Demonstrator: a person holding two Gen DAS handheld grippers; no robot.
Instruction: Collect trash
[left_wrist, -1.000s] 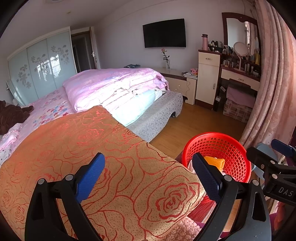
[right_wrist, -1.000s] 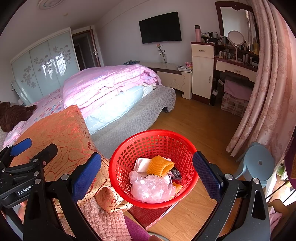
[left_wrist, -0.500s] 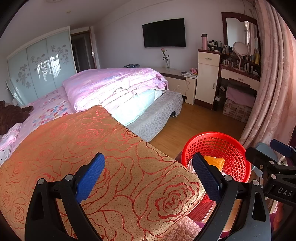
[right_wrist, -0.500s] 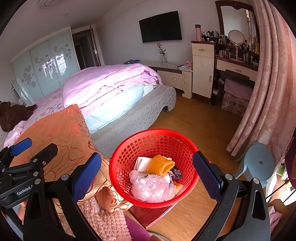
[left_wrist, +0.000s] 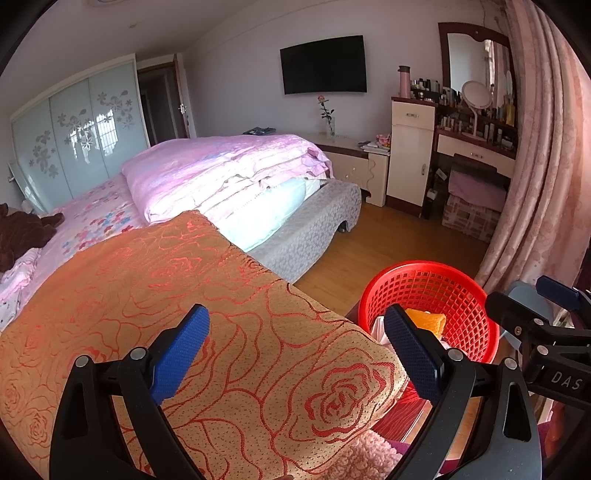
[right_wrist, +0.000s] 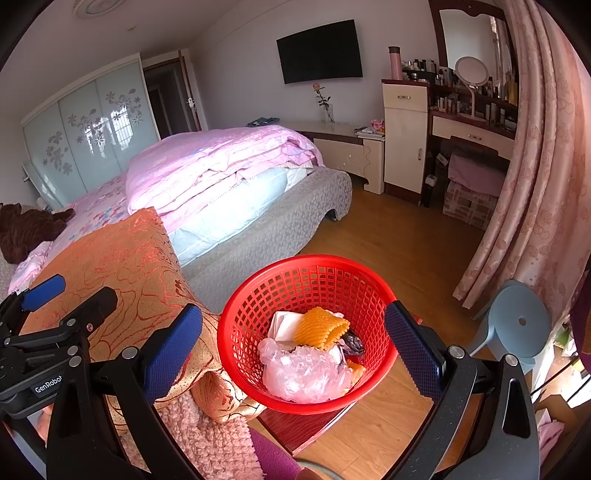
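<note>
A red mesh basket (right_wrist: 255, 314) stands on a dark red stand beside the bed and also shows in the left wrist view (left_wrist: 469, 291). It holds an orange foam net (right_wrist: 321, 326), white paper (right_wrist: 282, 325) and a crumpled clear plastic bag (right_wrist: 303, 373). My right gripper (right_wrist: 293, 345) is open and empty, its jaws on either side of the basket, above it. My left gripper (left_wrist: 295, 345) is open and empty over an orange rose-patterned cushion (left_wrist: 184, 295). Each gripper shows at the edge of the other's view.
A bed with a folded pink quilt (left_wrist: 221, 173) fills the left. A wooden floor (right_wrist: 399, 243) lies beyond the basket. A dresser (right_wrist: 476, 136), pink curtain (right_wrist: 543, 184) and blue plastic stool (right_wrist: 513, 325) stand at the right. A pink fluffy cloth (right_wrist: 207, 435) lies below the cushion.
</note>
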